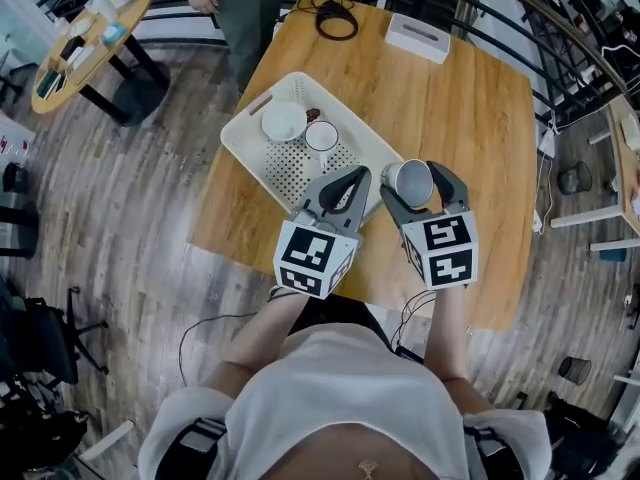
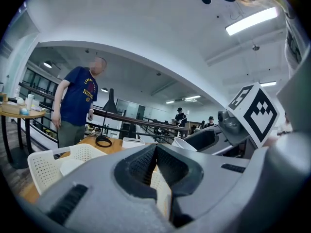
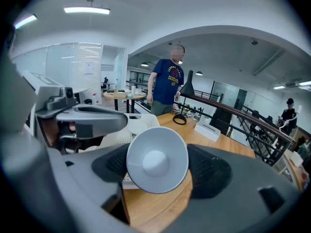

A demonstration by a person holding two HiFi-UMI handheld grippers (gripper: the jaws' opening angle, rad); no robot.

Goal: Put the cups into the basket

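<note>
Wooden table (image 1: 480, 118) | right hand-held gripper (image 1: 416, 188) grasping grey cup (image 3: 156, 160) | left hand-held gripper (image 1: 347, 182) clenched, empty

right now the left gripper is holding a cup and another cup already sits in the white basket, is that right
Not quite. The held cup is in the right gripper, not the left, as the right gripper view shows. The left gripper is shut on nothing. The other cup does sit in the white basket.
</note>
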